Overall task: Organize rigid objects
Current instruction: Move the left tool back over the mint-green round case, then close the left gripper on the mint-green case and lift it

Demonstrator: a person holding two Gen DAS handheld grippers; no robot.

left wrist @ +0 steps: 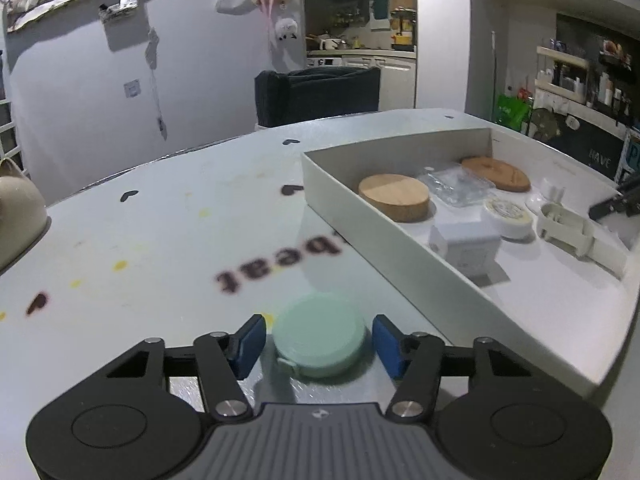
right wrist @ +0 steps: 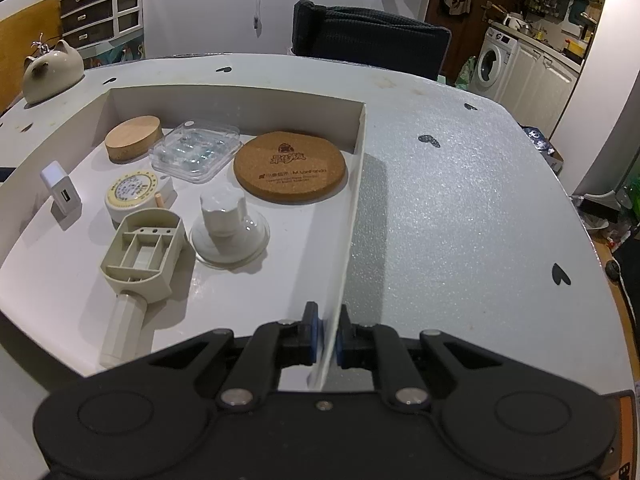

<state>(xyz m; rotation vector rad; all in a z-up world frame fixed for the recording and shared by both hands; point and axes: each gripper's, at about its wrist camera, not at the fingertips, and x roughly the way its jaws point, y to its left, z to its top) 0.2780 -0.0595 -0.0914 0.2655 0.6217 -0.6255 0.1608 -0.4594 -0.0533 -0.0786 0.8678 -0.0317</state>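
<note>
A pale green round tape measure (left wrist: 320,340) lies on the white table beside the white cardboard box (left wrist: 360,216). My left gripper (left wrist: 319,322) straddles it with one blue pad on each side. A thin gap shows at both pads, so it is open. My right gripper (right wrist: 327,312) is shut on the box's thin side wall (right wrist: 352,208) near its front corner. Inside the box lie a wooden lid (right wrist: 134,138), a cork coaster (right wrist: 290,170), a clear plastic case (right wrist: 196,152), a white charger (right wrist: 60,192), a white-yellow tape measure (right wrist: 130,194), a suction knob (right wrist: 228,228) and a beige handled piece (right wrist: 140,252).
A cat-shaped ceramic pot (right wrist: 48,70) stands at the table's far left edge. A dark chair (right wrist: 368,40) is pushed against the far side. The table (right wrist: 460,200) to the right of the box carries only printed heart marks.
</note>
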